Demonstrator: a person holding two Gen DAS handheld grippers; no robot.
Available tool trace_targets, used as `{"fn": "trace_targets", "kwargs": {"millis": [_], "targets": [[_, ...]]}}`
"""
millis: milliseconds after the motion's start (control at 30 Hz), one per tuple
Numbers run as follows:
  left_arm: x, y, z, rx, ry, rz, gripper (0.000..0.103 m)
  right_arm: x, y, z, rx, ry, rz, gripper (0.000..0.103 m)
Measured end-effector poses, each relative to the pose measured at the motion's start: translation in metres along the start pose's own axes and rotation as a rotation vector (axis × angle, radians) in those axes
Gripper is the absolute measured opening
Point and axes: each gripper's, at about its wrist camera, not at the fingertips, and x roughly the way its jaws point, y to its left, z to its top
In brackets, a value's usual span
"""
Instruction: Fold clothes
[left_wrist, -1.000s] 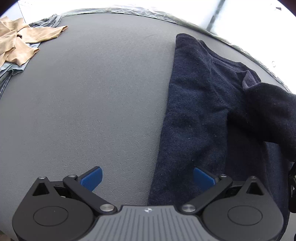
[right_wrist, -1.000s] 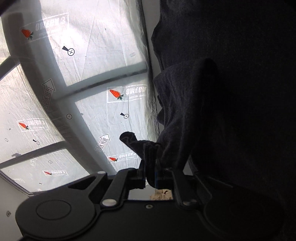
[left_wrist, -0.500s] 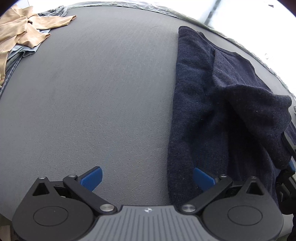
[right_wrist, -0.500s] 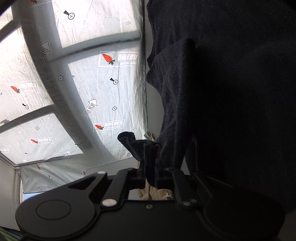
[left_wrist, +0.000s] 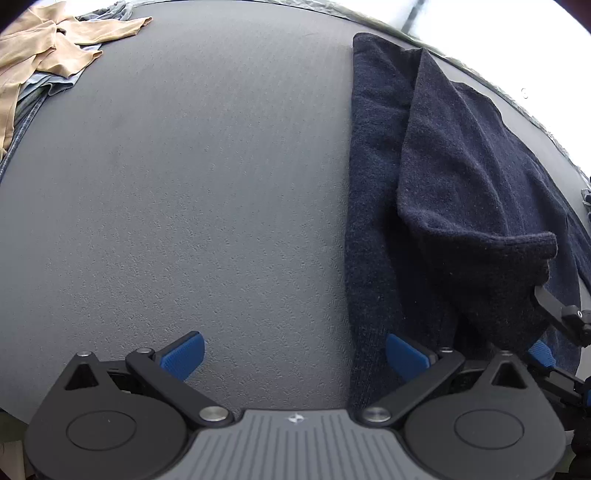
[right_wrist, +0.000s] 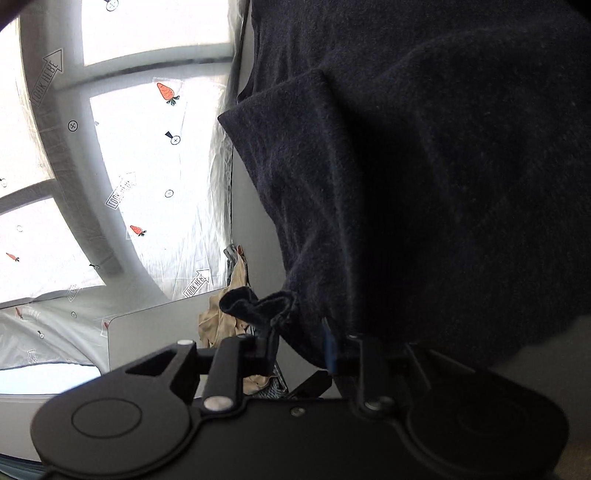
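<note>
Grey textured table (left_wrist: 207, 177) carries a dark navy knitted sweater (left_wrist: 376, 206) on its right side. Left gripper (left_wrist: 295, 354) hangs wide open beside its left edge; right gripper (right_wrist: 299, 343) is opening, sleeve fabric between its jaws.

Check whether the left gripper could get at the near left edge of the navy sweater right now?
Probably yes. The left gripper is open and empty, the navy sweater edge lies between its fingers, and only bare grey table lies around it.
</note>
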Motion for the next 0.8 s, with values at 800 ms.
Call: {"fn": "trace_targets", "kwargs": {"millis": [800], "targets": [[-0.008, 0.006, 0.001, -0.041, -0.042, 0.033, 0.103, 0.037, 0.022, -0.007, -0.286, 0.109, -0.273, 0.031]]}}
